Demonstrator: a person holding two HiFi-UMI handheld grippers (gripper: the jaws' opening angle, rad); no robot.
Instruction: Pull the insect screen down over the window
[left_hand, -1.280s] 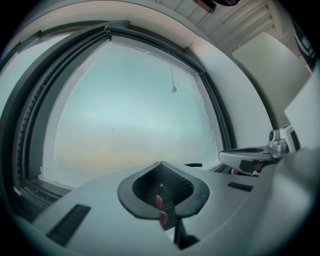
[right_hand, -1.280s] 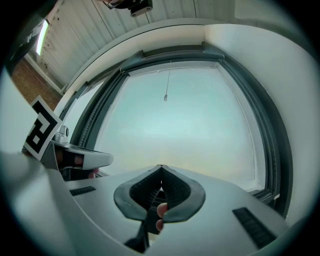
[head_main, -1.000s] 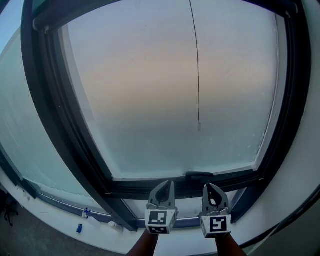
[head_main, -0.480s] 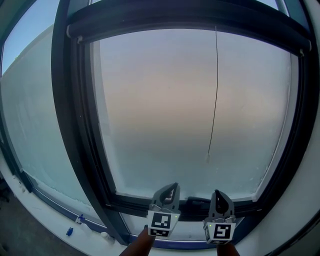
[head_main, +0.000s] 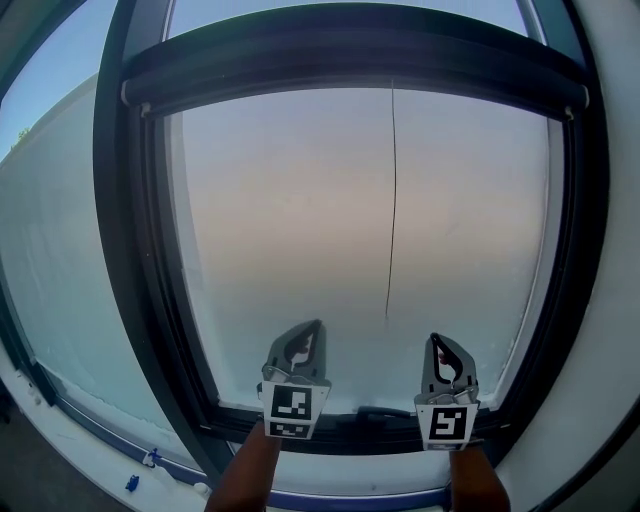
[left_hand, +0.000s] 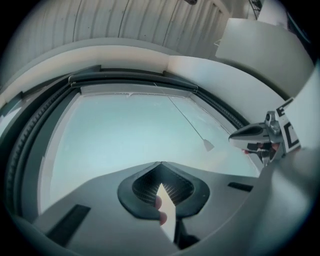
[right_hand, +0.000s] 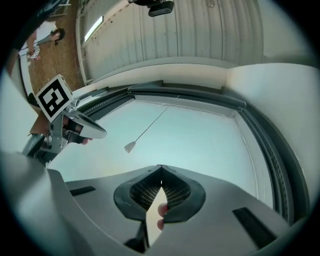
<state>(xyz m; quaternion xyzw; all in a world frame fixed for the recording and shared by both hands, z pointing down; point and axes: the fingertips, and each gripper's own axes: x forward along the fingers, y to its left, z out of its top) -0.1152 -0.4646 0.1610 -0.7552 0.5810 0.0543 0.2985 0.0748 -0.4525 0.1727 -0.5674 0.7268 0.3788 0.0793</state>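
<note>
Claws two, left claw (head_main: 311, 327) and right claw (head_main: 438, 341), both pressed together, empty; one pull cord (head_main: 392, 200); one window (head_main: 280, 220)

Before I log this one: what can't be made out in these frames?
- Screen: not visible in any view; if rolled up, the casing hides it.
- Cord top end: head view, vanishes behind the casing.
- Outdoors: all views, the glass is hazy.
- Sill: head view, cut off by the bottom edge.
</note>
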